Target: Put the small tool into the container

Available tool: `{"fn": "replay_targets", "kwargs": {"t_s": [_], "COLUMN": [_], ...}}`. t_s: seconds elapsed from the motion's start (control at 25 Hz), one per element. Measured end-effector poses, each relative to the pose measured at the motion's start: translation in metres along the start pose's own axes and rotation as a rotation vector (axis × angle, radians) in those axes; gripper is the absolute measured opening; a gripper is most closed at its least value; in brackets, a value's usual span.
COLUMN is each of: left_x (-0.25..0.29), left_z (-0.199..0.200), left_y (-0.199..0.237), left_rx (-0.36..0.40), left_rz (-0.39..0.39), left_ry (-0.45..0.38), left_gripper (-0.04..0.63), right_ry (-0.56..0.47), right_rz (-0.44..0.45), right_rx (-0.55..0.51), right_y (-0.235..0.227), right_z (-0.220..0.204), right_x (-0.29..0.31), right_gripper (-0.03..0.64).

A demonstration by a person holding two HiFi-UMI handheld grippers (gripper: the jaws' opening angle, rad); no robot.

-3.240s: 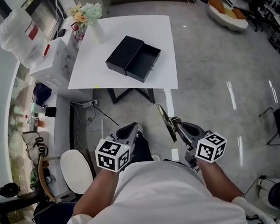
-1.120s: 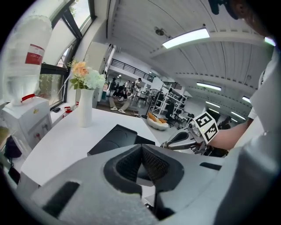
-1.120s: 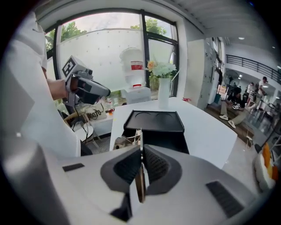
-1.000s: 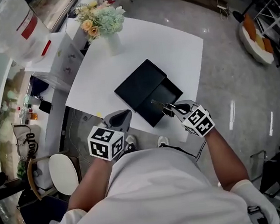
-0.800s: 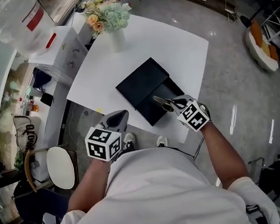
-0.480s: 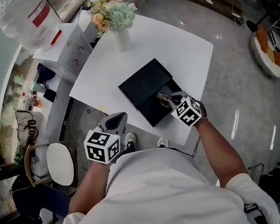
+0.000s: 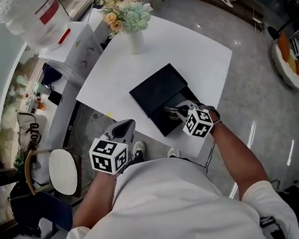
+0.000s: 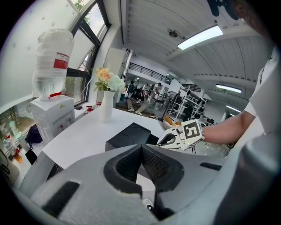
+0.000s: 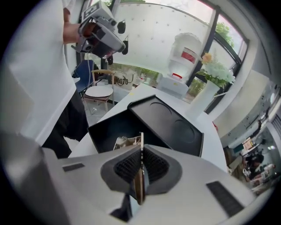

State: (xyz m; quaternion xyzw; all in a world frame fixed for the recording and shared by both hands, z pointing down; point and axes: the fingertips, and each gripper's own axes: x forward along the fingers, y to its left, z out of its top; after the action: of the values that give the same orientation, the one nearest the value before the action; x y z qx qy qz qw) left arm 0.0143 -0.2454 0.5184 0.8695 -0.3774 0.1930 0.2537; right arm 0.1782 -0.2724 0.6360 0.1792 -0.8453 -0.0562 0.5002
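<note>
A black box lies on the white table [image 7: 184,49]. Its open tray [image 7: 163,124] is at the near right and its lid [image 7: 159,86] sits beside it. My right gripper [image 7: 176,110] hovers over the tray, shut on a thin flat metal tool [image 9: 141,145] that stands edge-on between the pads. The tool's tip [image 7: 168,109] points over the tray's inside [image 9: 109,127], and a pale part of it juts left. My left gripper [image 7: 122,127] hangs off the table's near edge by my body, shut with nothing in it [image 8: 141,151].
A white vase of flowers [image 7: 131,17] stands at the table's far corner. A water dispenser [image 7: 48,18] is to the far left, and a round white stool [image 7: 64,170] sits on the floor at left. Bare floor lies right of the table.
I have come up to the table from the floor. My right gripper has carried the tool over the open tray and hardly shifted in the last second. The left gripper stays low.
</note>
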Motion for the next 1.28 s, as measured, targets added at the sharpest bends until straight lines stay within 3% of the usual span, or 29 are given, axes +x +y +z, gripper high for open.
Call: {"fn": "replay_targets", "kwargs": {"t_s": [0.36, 0.84, 1.28], "left_x": [-0.003, 0.004, 0.006], "left_z": [-0.005, -0.007, -0.005], "left_y": [0.005, 0.006, 0.001], "left_rx": [-0.025, -0.032, -0.010], "left_rz": [0.028, 0.023, -0.006], "left_ry": [0.006, 0.020, 0.024], "left_gripper": [0.009, 0.009, 0.009], "right_ry": [0.089, 0.179, 0.202], "right_rz": [0.024, 0.020, 0.031], "right_rx": [-0.063, -0.074, -0.064], "right_y": [-0.012, 0.000, 0.003], "right_z": [-0.025, -0.044, -0.046], "right_x": [0.027, 0.047, 0.048], "right_gripper": [0.029, 0.152, 0.166]}}
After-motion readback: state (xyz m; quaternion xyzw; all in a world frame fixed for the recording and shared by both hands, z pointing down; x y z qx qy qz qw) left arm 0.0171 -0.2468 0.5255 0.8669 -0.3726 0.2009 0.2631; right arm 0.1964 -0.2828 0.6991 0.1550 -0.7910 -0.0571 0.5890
